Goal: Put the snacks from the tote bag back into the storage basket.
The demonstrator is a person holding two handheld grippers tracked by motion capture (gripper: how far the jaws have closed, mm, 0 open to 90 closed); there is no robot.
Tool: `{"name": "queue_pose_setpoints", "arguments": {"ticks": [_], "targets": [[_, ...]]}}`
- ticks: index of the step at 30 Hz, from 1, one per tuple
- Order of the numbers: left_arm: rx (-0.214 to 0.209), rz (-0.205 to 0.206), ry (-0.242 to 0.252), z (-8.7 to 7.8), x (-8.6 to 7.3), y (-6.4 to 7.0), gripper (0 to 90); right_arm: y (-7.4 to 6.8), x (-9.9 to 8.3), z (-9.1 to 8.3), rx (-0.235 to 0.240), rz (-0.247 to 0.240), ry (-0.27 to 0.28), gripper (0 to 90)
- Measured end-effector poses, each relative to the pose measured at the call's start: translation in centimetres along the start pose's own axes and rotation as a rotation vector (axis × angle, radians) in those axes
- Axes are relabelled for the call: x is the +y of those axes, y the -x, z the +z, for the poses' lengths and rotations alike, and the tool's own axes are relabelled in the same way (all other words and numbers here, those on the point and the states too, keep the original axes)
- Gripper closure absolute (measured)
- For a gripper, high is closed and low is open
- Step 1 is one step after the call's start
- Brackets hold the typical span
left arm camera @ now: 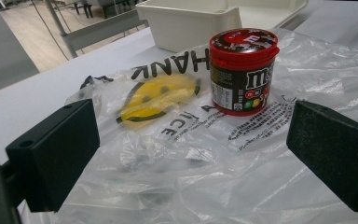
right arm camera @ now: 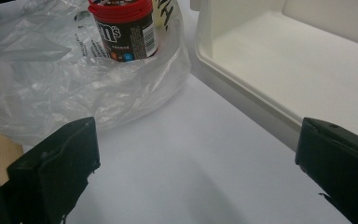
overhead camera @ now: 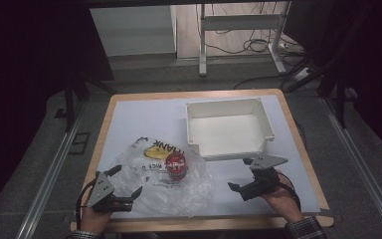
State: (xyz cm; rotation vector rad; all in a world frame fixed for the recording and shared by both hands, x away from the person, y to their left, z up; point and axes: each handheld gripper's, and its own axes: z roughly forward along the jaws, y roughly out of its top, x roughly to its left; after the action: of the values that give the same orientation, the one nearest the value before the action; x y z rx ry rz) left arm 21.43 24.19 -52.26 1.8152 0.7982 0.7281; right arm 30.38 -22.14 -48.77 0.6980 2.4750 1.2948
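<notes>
M&M's jar (left arm camera: 243,70): it stands upright on the clear plastic bag, red lid on top, dark label toward my left fingers; it is ahead of them and a little toward the right-hand one, well clear of both.
Plastic bag (left arm camera: 177,154): a crumpled clear bag with a yellow smiley and black print, spread flat on the counter; it lies under and between my left fingers and runs forward past the jar.
Left gripper (overhead camera: 127,188): my left fingers (left arm camera: 56,149) are spread wide, pinching nothing, low over the near part of the bag; I cannot tell whether they touch the film.
Right gripper (overhead camera: 242,175): my right fingers (right arm camera: 58,163) are also spread wide and hold nothing, over bare counter, just beside the bag's edge.
Jar from my right side (right arm camera: 123,28): it sits beyond my left-hand finger, well apart, with a fold of the bag (right arm camera: 74,79) between us.
White bin (overhead camera: 227,127): an open, empty plastic bin, beyond my right fingers; in the right gripper view its near wall (right arm camera: 242,93) runs ahead of the right-hand finger, near but apart.
Bin and jar: the jar stands near the bin's front corner, not touching it.
Counter (overhead camera: 144,117): a pale top with a wooden edge, carrying the bag, the jar and the bin.
</notes>
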Motion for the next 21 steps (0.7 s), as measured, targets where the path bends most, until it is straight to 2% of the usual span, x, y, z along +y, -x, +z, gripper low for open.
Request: {"name": "queue_pose_setpoints", "arguments": {"ticks": [5,9,13,21], "targets": [[0.0,0.0,-0.001,0.0,0.0,0.0,2.4,-0.2,0.2,0.4,0.013,-0.003,-0.012,0.0],[0.001,0.001,-0.001,0.0,0.0,0.0,2.3,-0.4,0.5,0.8,0.042,0.017,-0.015,0.0],[0.001,0.002,-0.001,0.0,0.0,0.0,2.3,-0.7,0.7,0.9,0.039,0.013,-0.008,0.0],[0.001,0.01,-0.007,0.0,0.0,0.0,2.4,-0.8,1.1,1.5,0.036,0.043,-0.02,0.0]]}}
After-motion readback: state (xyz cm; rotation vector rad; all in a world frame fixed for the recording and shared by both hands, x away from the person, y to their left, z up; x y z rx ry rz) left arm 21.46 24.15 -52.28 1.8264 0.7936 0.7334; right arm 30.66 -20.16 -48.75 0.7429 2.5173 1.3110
